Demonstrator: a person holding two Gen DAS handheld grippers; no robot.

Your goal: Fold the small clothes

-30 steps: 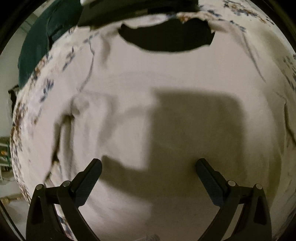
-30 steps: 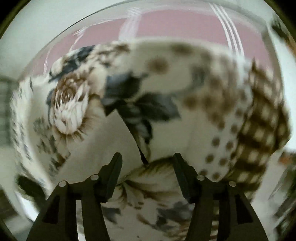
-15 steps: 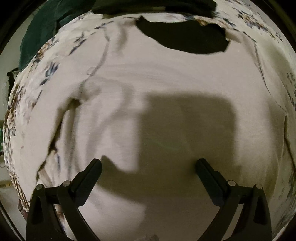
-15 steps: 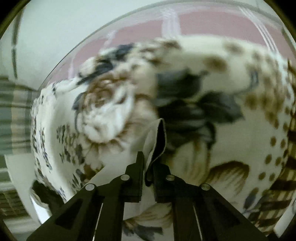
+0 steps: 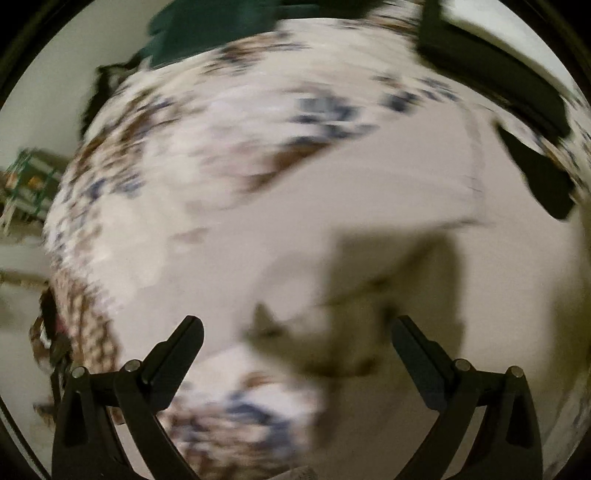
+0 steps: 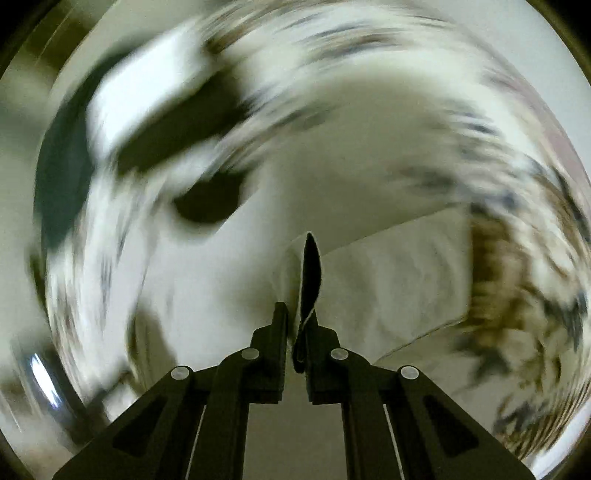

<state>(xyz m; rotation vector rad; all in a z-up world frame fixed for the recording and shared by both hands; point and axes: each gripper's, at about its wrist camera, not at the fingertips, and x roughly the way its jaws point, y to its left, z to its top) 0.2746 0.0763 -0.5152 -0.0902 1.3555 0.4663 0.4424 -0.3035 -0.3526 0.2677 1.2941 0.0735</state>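
Looks like a home bedroom. Work surface is a bed under a floral bedspread point(image 5: 207, 122) in brown and blue; white garment point(image 5: 369, 206) lies spread on it, dark green fabric point(image 5: 207, 26) heaped at the far edge. Plain pale wall point(image 5: 44, 92) behind; both views heavily motion-blurred.

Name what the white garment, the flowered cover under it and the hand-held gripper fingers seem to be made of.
White garment: soft woven or knit cloth, matte; it creases and folds where the right hand-held gripper pinches it. Flowered cover: printed fabric, matte, though blurred. Fingers: probably hard black plastic, dull, with metal-looking pins.
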